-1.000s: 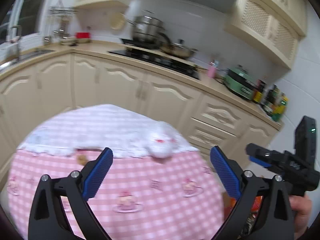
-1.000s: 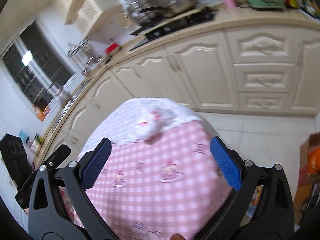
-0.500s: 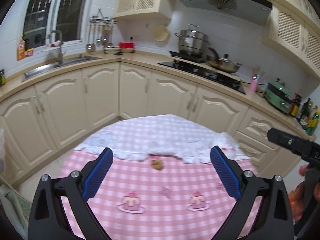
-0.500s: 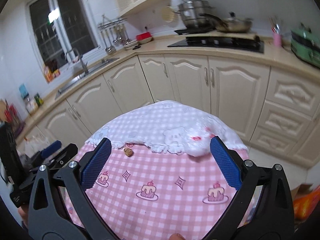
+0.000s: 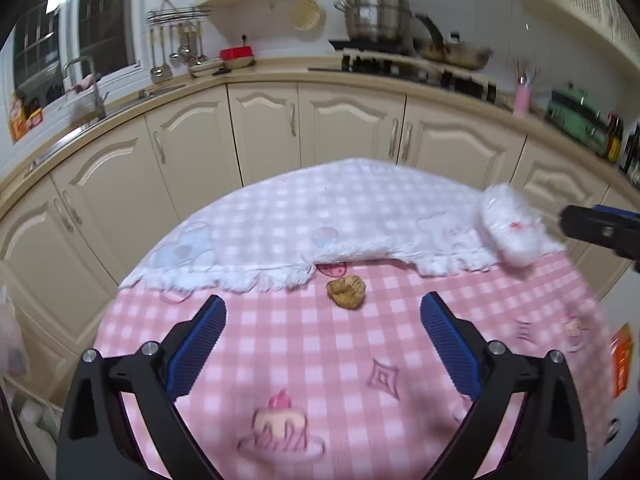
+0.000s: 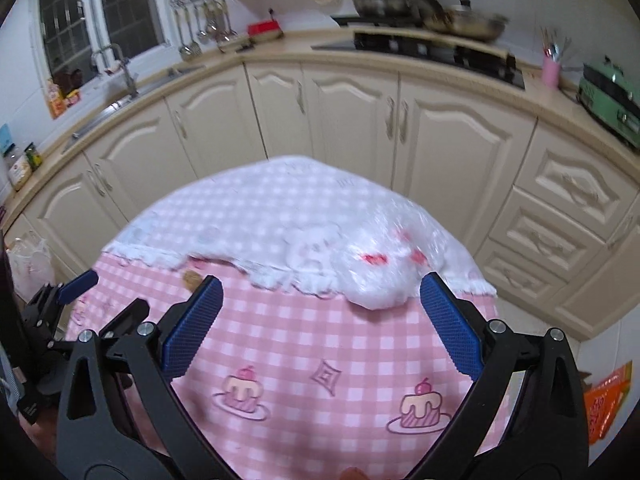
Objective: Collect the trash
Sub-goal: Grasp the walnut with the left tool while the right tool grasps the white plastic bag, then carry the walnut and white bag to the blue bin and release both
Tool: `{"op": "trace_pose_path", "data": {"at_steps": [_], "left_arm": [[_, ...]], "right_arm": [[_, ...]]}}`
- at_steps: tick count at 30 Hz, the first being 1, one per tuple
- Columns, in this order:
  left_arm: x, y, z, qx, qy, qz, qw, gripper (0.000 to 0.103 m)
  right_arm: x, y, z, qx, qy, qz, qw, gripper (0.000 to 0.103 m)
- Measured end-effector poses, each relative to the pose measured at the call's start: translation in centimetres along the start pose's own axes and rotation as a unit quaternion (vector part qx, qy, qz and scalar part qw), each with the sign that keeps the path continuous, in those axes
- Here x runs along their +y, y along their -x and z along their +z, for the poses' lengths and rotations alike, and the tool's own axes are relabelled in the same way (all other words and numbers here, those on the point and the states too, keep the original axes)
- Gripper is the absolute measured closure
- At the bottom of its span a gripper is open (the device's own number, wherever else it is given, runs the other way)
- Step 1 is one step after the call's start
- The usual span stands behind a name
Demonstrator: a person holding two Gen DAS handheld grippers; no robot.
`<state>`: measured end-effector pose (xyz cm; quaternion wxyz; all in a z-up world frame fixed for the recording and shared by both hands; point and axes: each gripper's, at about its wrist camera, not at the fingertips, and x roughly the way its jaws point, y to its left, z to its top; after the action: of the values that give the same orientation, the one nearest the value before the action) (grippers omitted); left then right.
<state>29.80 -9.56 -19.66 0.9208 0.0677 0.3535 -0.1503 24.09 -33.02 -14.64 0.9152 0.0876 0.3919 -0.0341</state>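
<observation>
Both hand-held grippers gaping, empty | brown scrap now nearer left

pink checked table bears white cloth, brown scrap.

A pink checked tablecloth covers the near table. Behind it, cream cabinets carry a steel pot and a far-right green appliance.
</observation>
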Motion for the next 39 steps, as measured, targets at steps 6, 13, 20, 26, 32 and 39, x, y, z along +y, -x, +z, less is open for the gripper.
{"op": "trace_pose_path", "data": {"at_steps": [6, 13, 20, 26, 32, 39], "left_arm": [[-0.6, -6.2, 0.8, 0.036, -0.006, 0.011, 0.9993, 0.008], [-0.9, -8.1, 0.9, 0.073, 0.003, -0.032, 0.9968, 0.074], [-0.1, -5.0, -0.9, 0.057, 0.033, -0.046, 0.9968, 0.075], [-0.3, 0.0, -1.6, 0.024, 0.046, -0.063, 0.9967, 0.075], [-2.4, 5.9, -1.1, -0.027, 0.031, -0.087, 0.9953, 0.075], [-9.0, 10.8, -0.7, -0.058, -0.016, -0.149, 0.9871, 0.075]], "right_arm": [[-3.5, -4.1, -0.4, 0.037, -0.044, 0.002, 0.998, 0.006], [-4.5, -9.8, 1.1, 0.062, -0.045, 0.002, 0.997, 0.006], [-4.3, -8.8, 0.0, 0.06, -0.035, 0.047, 0.996, 0.057], [-3.9, -3.8, -1.3, 0.027, -0.024, 0.068, 0.997, 0.057], [-4.5, 3.4, -1.8, -0.027, -0.023, 0.096, 0.995, 0.057], [-8.7, 10.7, -3.6, -0.069, -0.036, 0.09, 0.993, 0.057]]}}
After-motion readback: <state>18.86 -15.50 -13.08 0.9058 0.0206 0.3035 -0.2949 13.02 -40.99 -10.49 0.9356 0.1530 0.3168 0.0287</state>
